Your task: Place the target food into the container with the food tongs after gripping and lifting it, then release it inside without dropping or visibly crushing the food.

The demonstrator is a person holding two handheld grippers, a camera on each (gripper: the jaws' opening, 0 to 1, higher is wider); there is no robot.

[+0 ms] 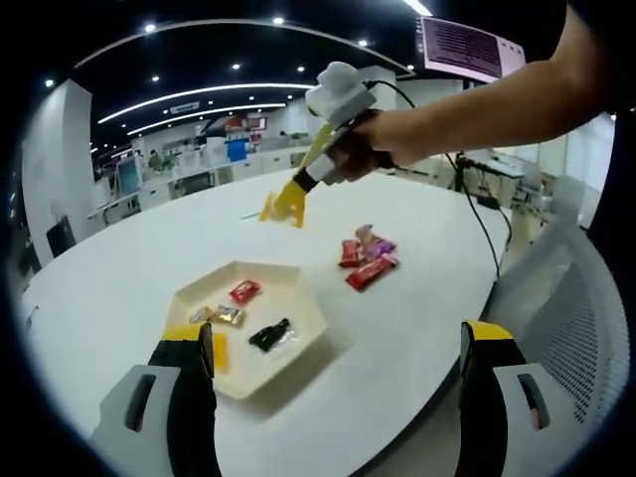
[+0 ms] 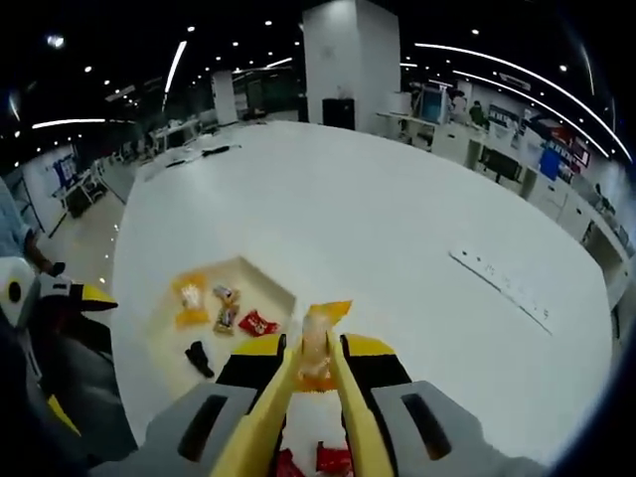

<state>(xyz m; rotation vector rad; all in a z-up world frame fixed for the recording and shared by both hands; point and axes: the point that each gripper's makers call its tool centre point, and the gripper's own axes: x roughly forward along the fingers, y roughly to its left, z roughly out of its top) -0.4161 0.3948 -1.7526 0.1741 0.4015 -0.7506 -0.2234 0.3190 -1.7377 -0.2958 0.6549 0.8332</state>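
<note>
I see the right gripper (image 2: 316, 383) with its jaws drawn in tight on yellow food tongs (image 2: 298, 407); the tong tips pinch a clear-and-orange snack packet (image 2: 320, 348), held up off the white table (image 2: 397, 229). The packet looks uncrushed, though the fisheye blur makes that hard to confirm. Ahead and left of the tong tips sits the white tray (image 2: 273, 283), holding an orange packet (image 2: 189, 301), a small gold-wrapped one (image 2: 227, 310), a red one (image 2: 258, 323) and a black one (image 2: 199, 358). More red wrappers (image 2: 333, 459) lie just under the right gripper, between its jaws.

In the left gripper view, the left gripper (image 1: 338, 397) has jaws spread wide with nothing between them. The tray (image 1: 298, 273) sits just ahead of its left jaw, the red (image 1: 244, 291), gold (image 1: 227, 315) and black (image 1: 270, 335) packets inside. A loose pile of red and purple packets (image 1: 366, 258) lies on the table (image 1: 149, 268) ahead and right, apart from the tray. Above and beyond the pile, a hand (image 1: 363, 149) grips the right gripper (image 1: 281, 209), with the tongs (image 1: 298, 189) pointing down at the table, tips clear of the surface
</note>
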